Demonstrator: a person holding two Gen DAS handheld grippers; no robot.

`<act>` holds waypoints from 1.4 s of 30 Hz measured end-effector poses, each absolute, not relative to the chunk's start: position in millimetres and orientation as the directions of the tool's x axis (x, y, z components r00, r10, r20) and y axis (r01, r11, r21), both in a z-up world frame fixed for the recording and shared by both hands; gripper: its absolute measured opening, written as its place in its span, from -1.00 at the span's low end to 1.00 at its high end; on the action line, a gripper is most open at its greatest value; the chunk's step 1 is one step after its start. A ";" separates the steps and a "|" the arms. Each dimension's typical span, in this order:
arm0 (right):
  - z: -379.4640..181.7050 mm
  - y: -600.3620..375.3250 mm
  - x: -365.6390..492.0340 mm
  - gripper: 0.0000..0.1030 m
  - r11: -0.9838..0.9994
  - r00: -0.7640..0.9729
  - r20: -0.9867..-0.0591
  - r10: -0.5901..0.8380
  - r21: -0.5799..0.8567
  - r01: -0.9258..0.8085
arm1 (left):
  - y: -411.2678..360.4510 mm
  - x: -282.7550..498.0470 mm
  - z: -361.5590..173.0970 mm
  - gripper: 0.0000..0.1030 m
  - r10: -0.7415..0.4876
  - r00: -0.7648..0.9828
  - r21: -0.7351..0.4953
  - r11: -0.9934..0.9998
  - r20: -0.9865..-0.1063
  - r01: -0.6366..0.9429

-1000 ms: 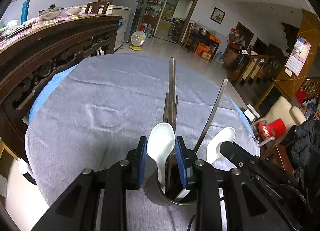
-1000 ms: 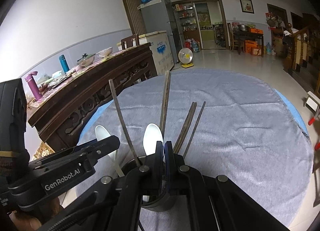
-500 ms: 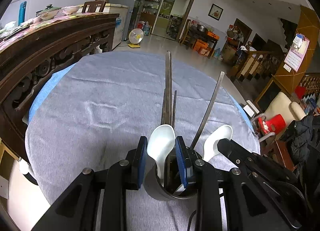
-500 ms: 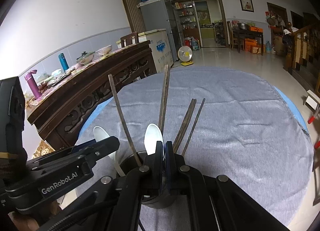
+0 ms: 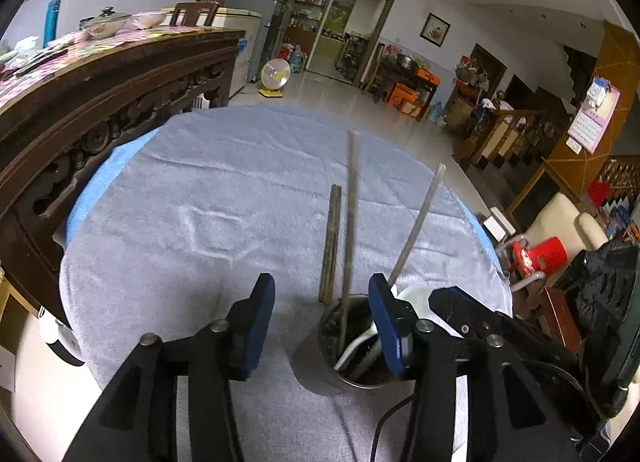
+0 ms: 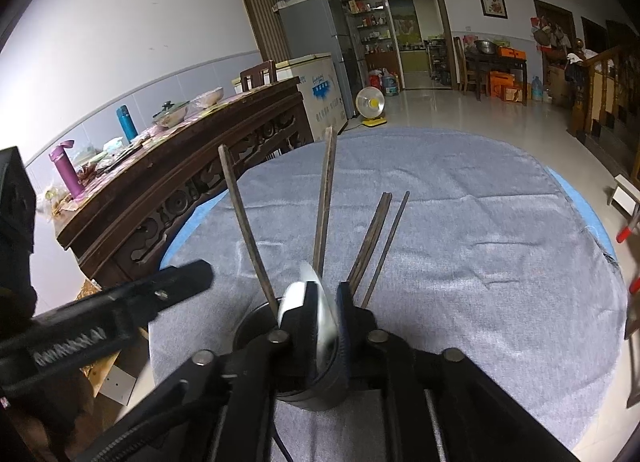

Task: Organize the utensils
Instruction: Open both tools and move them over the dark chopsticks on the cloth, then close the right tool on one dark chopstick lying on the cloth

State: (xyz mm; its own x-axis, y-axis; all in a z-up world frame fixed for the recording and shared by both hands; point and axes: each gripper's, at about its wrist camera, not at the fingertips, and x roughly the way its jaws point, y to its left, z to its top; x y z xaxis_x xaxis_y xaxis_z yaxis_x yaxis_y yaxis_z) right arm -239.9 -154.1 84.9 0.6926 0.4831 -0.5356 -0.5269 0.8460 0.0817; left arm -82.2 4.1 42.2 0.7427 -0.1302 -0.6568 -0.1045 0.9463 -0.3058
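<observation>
L claw point(image 5: 322, 302) opening, empty; R claw point(image 6: 324, 302) opening round white spoon point(image 6: 322, 298) in cup point(image 5: 320, 370) w/ chopsticks point(image 6: 326, 198).

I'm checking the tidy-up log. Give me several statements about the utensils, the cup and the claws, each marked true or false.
1. The chopsticks stand in the metal cup. True.
2. The left claw clamps a white spoon. False: its jaws are opening with nothing between the pads.
3. A white spoon sits between the right claw's jaws. True; those jaws are opening.
4. The cup lies tipped over. False: it stands upright on the grey cloth.
5. The cloth is red. False: it is grey.
</observation>
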 end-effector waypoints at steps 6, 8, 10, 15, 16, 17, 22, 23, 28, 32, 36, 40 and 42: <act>93.1 -166.7 -241.5 -0.44 0.847 0.696 -0.520 0.495 0.110 -0.521 | 33.1 -80.1 46.4 0.12 -0.076 0.751 -0.316 0.931 -0.656 -0.183; 95.5 -174.6 -238.2 -0.41 0.846 0.689 -0.522 0.503 0.135 -0.515 | 45.4 -76.2 43.3 0.14 -0.055 0.742 -0.318 0.922 -0.669 -0.219; 95.9 -183.3 -231.6 -0.34 0.847 0.680 -0.529 0.508 0.165 -0.505 | 59.7 -69.5 35.6 0.16 -0.034 0.716 -0.315 0.912 -0.697 -0.263; 78.7 -214.6 -194.7 -0.25 0.862 0.619 -0.609 0.497 0.265 -0.432 | 84.5 -47.3 4.5 0.17 -0.004 0.615 -0.266 0.904 -0.789 -0.336; 73.8 -219.4 -188.7 -0.25 0.865 0.605 -0.626 0.492 0.277 -0.418 | 88.5 -41.9 -4.6 0.17 0.001 0.586 -0.251 0.904 -0.810 -0.348; 67.2 -225.4 -181.1 -0.25 0.867 0.586 -0.645 0.490 0.294 -0.401 | 91.2 -38.4 -11.4 0.17 0.003 0.567 -0.241 0.903 -0.824 -0.355; 31.9 -244.6 -141.3 -0.24 0.877 0.461 -0.751 0.472 0.351 -0.328 | 94.3 -18.6 -50.4 0.17 0.016 0.451 -0.169 0.915 -0.892 -0.366; 26.2 -246.4 -132.8 -0.24 0.880 0.438 -0.768 0.468 0.356 -0.315 | 93.4 -16.7 -54.6 0.17 0.016 0.439 -0.161 0.917 -0.899 -0.364; 16.4 -239.7 -94.9 -0.24 0.870 0.351 -0.804 0.480 0.386 -0.306 | 86.1 -3.2 -69.9 0.17 0.010 0.411 -0.139 0.933 -0.912 -0.331; 14.2 -221.2 -51.2 -0.24 0.863 0.273 -0.831 0.485 0.404 -0.303 | 83.0 5.0 -76.3 0.17 0.006 0.403 -0.130 0.942 -0.915 -0.310; 18.1 -192.5 -9.8 -0.24 0.867 0.237 -0.850 0.471 0.396 -0.301 | 79.6 11.7 -79.9 0.17 0.002 0.399 -0.124 0.949 -0.917 -0.289; 16.1 -156.1 26.9 -0.24 0.878 0.190 -0.880 0.436 0.369 -0.306 | 80.7 19.5 -83.3 0.17 -0.013 0.398 -0.135 0.951 -0.917 -0.279; 13.3 -135.3 44.0 -0.24 0.890 0.179 -0.899 0.399 0.333 -0.310 | 81.6 22.7 -84.8 0.17 -0.026 0.396 -0.145 0.950 -0.918 -0.275</act>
